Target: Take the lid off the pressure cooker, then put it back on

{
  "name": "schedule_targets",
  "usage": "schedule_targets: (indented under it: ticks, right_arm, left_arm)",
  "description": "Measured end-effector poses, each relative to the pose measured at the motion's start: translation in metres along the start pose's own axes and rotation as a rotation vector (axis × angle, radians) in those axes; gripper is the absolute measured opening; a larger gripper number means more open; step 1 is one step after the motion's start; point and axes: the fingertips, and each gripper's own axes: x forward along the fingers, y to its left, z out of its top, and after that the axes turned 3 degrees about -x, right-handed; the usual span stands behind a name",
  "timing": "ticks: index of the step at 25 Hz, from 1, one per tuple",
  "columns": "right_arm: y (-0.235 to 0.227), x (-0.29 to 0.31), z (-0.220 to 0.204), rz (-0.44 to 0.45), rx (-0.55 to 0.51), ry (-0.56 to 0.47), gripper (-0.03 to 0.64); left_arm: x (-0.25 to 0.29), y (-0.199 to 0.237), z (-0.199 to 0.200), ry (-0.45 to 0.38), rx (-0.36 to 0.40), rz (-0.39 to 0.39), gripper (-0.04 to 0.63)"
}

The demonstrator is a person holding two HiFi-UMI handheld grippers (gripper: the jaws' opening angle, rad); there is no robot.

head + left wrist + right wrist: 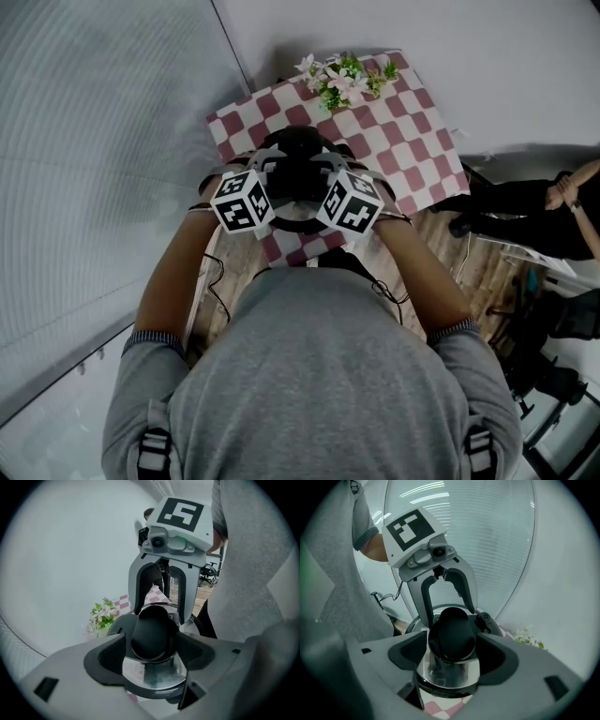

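The pressure cooker [296, 148] stands on the checked tablecloth [412, 122], its dark lid on top. My left gripper [267, 169] and right gripper [328, 169] reach down at its two sides, facing each other. In the left gripper view the left gripper [152, 641] has a black side handle [151, 632] between its jaws, which stand close beside it without clearly pressing. The right gripper [452, 646] straddles the opposite black handle [452, 634] the same way, above shiny steel [447, 677]. A small black valve knob [483, 618] sits on the lid.
A bunch of pink and white flowers [342, 80] lies at the table's far edge. A white wall runs along the left. A seated person [553, 211] is off to the right, over a wooden floor [478, 272]. The table's near edge is right by my body.
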Motion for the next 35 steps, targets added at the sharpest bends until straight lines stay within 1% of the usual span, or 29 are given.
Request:
schedule_targets:
  ticks: [3, 9, 14, 16, 20, 24, 29, 35]
  right_arm:
    - [-0.002, 0.006, -0.003, 0.033, -0.018, 0.054, 0.342]
    - [-0.009, 0.012, -0.005, 0.080, -0.046, 0.129, 0.334]
    - [-0.009, 0.018, -0.011, 0.129, -0.040, 0.170, 0.323]
    - [-0.007, 0.020, -0.011, 0.147, -0.037, 0.178, 0.316]
    - [-0.005, 0.022, -0.010, 0.174, -0.038, 0.199, 0.310]
    - [-0.002, 0.024, -0.012, 0.205, -0.033, 0.220, 0.299]
    - [-0.002, 0.025, -0.012, 0.221, -0.035, 0.233, 0.293]
    - [-0.001, 0.024, -0.012, 0.223, -0.037, 0.246, 0.291]
  left_arm:
    - [0.005, 0.001, -0.002, 0.049, 0.013, -0.039, 0.356]
    - [0.013, 0.000, -0.007, 0.167, 0.044, -0.119, 0.356]
    - [0.022, 0.002, -0.009, 0.219, 0.063, -0.152, 0.356]
    - [0.022, -0.001, -0.010, 0.241, 0.057, -0.185, 0.354]
    - [0.022, -0.005, -0.010, 0.261, 0.052, -0.236, 0.320]
    - [0.024, -0.007, -0.011, 0.268, 0.036, -0.269, 0.314]
    - [0.025, -0.005, -0.011, 0.272, 0.020, -0.280, 0.304]
    - [0.024, -0.006, -0.010, 0.270, 0.027, -0.277, 0.302]
